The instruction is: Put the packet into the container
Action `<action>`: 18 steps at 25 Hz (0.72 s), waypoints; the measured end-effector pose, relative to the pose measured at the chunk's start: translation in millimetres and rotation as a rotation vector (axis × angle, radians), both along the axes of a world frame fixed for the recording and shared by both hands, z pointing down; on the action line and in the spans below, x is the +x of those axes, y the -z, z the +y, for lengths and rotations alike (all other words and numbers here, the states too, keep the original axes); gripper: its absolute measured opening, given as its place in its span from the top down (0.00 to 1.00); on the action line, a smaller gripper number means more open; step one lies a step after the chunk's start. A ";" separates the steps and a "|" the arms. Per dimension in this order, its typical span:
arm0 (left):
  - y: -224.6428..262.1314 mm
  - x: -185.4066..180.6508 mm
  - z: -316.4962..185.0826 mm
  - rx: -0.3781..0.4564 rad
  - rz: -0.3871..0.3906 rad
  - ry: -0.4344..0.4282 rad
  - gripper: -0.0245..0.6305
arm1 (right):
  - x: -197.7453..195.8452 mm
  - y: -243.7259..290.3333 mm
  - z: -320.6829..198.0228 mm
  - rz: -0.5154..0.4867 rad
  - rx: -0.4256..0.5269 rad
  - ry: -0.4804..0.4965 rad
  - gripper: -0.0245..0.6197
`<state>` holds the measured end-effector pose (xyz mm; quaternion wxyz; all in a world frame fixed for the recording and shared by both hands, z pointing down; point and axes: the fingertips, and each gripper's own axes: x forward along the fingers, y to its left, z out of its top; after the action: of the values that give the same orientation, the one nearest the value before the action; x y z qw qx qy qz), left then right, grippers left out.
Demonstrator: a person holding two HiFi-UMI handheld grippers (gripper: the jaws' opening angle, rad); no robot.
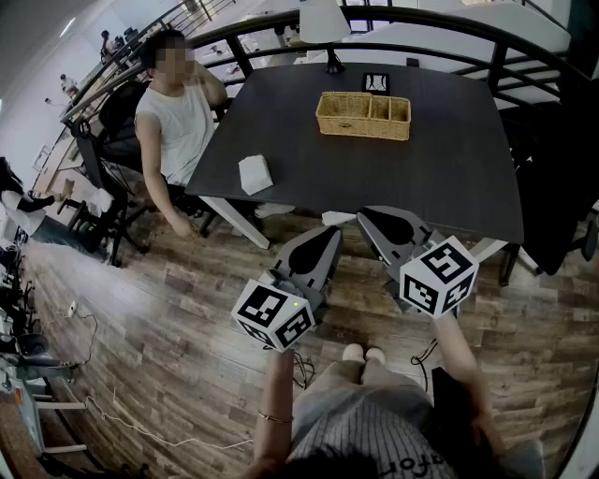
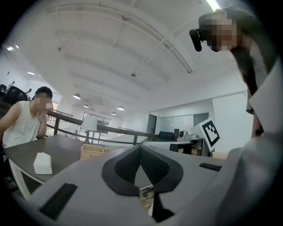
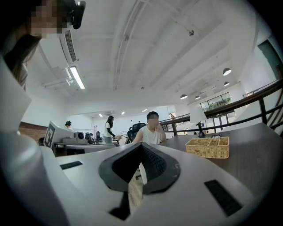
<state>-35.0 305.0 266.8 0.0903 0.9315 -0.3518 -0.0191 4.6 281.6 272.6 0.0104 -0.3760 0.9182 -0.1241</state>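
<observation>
Closest in, the person's grey striped top (image 1: pixel 360 440) and pale shoes (image 1: pixel 363 354) show at the bottom of the head view, over a brown wood-plank floor (image 1: pixel 168 355). Just ahead of them both grippers are held level above that floor, short of the table edge, each with its black-and-white marker cube towards the person.

The left gripper (image 1: pixel 330 231) has its dark ribbed fingers (image 2: pixel 154 165) pressed together at the tips, with nothing between them. The right gripper (image 1: pixel 367 213) is likewise closed and empty, and its fingers (image 3: pixel 152 163) meet along their length. The two sets of fingertips lean towards each other and sit near one another without touching.

Beyond the fingertips stands a dark rectangular table (image 1: pixel 449 178). A flat white packet (image 1: pixel 255 174) lies on it near the front left edge, ahead of the left fingertips and off to their left, well apart from them; it looks like folded paper or soft plastic, though it is too small to be sure. Further back, a rectangular woven wicker basket (image 1: pixel 364 115) with inner dividers rests on the tabletop, well apart from the packet. It lies left of the left fingertips in the left gripper view and right of the right fingertips in the right gripper view.

Past the basket, a small black-and-white marker card (image 1: pixel 376 82) stands near the far edge. A seated person in a white sleeveless top (image 1: pixel 173 122) is at the table's left side, and a curved black railing (image 1: pixel 449 21) runs behind.
</observation>
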 end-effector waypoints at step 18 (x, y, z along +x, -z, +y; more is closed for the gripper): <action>4.1 -3.4 3.3 -0.014 -0.015 0.043 0.95 | -1.1 4.1 0.5 0.000 -0.010 0.036 0.95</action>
<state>-38.4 308.3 262.7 0.0938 0.9232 -0.3725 -0.0117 3.6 282.1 268.5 0.0062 -0.3594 0.9242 -0.1289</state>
